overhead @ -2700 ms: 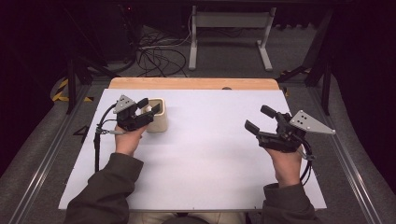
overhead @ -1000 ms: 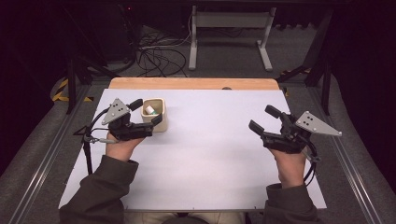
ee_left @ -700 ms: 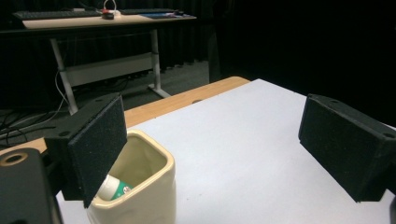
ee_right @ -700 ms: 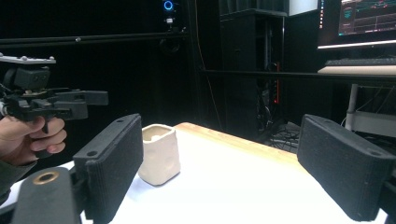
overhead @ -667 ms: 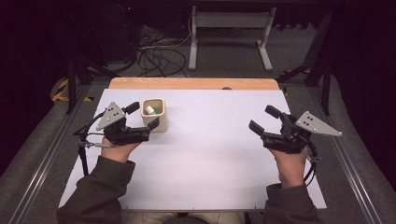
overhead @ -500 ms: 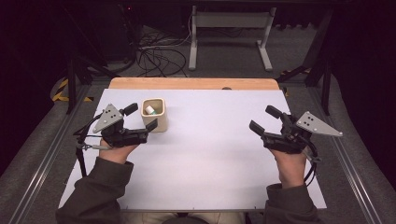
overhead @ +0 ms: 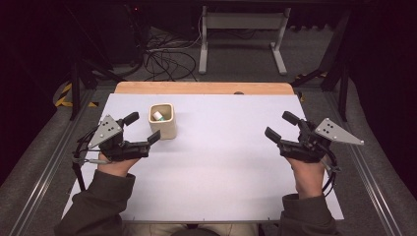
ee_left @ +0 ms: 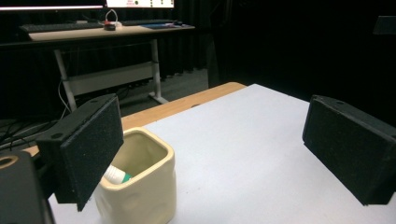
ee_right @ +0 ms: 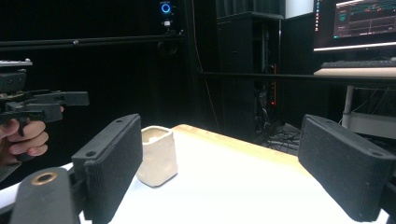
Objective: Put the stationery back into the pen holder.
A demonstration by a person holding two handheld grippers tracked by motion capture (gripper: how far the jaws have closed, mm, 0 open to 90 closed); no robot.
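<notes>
— White tabletop [overhead: 221, 162], dark room behind it, cables on the floor at the top of the frame: that is what we get from the high view. Where do we see the cup?

— We see the cream cup [overhead: 163, 120] in the upper left part of the white surface, standing upright, with a small white and green object [overhead: 158, 116] lying inside it. Our left gripper [overhead: 143, 129] sits at the left of the frame, just beside the cup, jaws spread, one tip near the cup's lower right corner. We cannot tell whether it touches.

— And the other tool?

— Our right gripper [overhead: 278, 126] is at the right of the frame, well apart from the cup, jaws parted and holding nothing.

— What about the left gripper view?

— There the cup [ee_left: 140, 186] stands at the lower left, partly behind the left pad [ee_left: 88, 147], and the white and green object [ee_left: 116, 176] shows inside. Bare table lies between the two wide pads.

— And the right gripper view?

— We find the cup [ee_right: 158, 155] left of centre, just past the left pad [ee_right: 119, 165]. The left gripper [ee_right: 70, 100] shows at the far left edge.
</notes>
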